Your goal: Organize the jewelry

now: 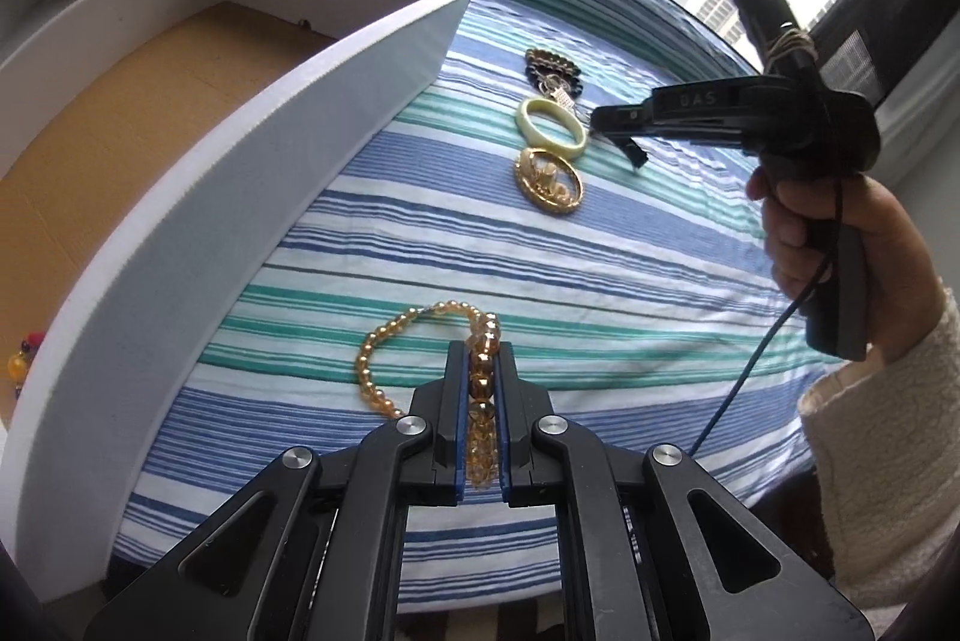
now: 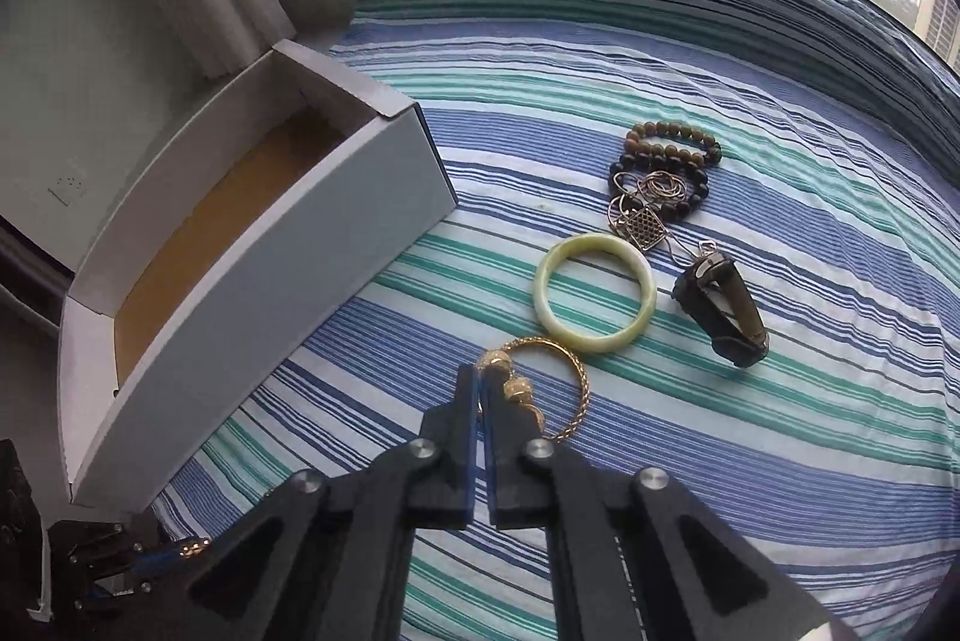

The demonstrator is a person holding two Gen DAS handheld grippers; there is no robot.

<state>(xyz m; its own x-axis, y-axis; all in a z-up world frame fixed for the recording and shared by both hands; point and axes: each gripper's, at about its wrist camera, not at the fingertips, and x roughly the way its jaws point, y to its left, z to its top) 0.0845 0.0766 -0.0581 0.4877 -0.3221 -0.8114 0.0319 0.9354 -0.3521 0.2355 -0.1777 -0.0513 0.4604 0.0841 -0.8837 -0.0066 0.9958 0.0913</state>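
In my left wrist view the left gripper (image 1: pixel 483 377) sits at bottom centre with its jaws pinched nearly together on the amber bead bracelet (image 1: pixel 420 359). Several beads are stacked in the slot between the blue pads, and the rest of the loop droops out to the left over the striped cloth (image 1: pixel 600 281). I judge this strand limp and light: it follows wherever I carry it, but the beads are round and glossy, so they may roll in the pads. Gripping across a bead, as it does now, looks safer to me than catching the cord alone.

In my right wrist view the right gripper (image 2: pixel 480 395) is at lower centre, jaws all but together on the rim of the gold bangle (image 2: pixel 558 389), just beside its two gold balls. The thin ring juts out to the right of the fingers. It looks stiff and light, so it should keep its shape, but a narrow metal rim can pivot or slip, and I judge a hold next to the balls is the steadiest.

The white box (image 2: pixel 252 245) stands open at left in both views, and something small and colourful lies in its near corner in the left wrist view. The pale green bangle (image 2: pixel 593 292), stiff and probably brittle, lies in mid-frame, just beyond the gold one.
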